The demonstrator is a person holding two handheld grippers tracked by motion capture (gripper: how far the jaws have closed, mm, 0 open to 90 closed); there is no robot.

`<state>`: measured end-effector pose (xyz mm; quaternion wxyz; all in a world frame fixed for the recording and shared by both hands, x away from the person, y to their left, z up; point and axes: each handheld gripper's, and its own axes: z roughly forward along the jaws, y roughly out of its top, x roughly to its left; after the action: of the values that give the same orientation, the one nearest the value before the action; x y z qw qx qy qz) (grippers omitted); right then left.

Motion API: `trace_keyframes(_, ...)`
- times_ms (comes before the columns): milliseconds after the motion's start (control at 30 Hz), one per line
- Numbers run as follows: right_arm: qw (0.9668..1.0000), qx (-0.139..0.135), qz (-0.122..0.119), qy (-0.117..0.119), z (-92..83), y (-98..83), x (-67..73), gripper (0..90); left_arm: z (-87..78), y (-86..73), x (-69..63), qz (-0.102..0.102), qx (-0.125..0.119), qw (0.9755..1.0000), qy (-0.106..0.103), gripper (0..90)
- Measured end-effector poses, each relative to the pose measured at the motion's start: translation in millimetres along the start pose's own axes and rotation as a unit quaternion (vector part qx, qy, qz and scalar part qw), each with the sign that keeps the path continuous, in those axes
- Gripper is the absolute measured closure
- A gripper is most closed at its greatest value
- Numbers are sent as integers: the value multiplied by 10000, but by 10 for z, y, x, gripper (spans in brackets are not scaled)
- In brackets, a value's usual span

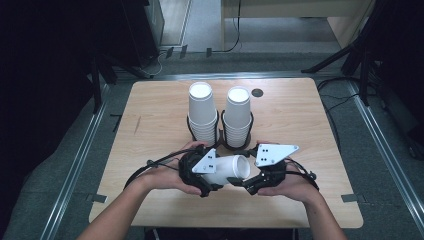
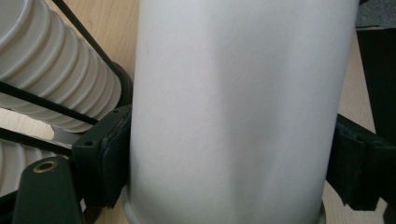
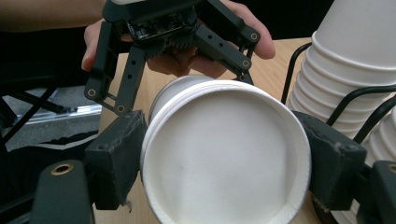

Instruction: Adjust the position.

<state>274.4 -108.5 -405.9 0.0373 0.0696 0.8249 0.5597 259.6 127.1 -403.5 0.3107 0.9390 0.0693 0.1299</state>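
Cup (image 1: pixel 231 170) near stacks (image 1: pixel 202 117) | we clamp left fingers (image 2: pixel 109 158) on wall, right fingers (image 3: pixel 116 161) at rim | light, thin, crushable: hold gently.

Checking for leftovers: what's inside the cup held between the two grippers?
The right gripper view looks at the held cup end-on: a plain white round face, nothing on it. Whether that is its inside or base I cannot tell.

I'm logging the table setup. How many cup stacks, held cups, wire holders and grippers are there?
Cup stacks: 2
Held cup: 1
Wire holders: 2
Grippers: 2, left gripper and right gripper
Total: 7
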Motion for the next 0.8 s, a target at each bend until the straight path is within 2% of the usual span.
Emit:
trace_keyframes(633,9996,238,140,73,56,-46,-13,234,24,-3,-10,45,102,9999,-5,138)
trace_keyframes(800,9997,202,117,95,49,-43,-20,237,37,-9,-9,-67,47,10000,20,107)
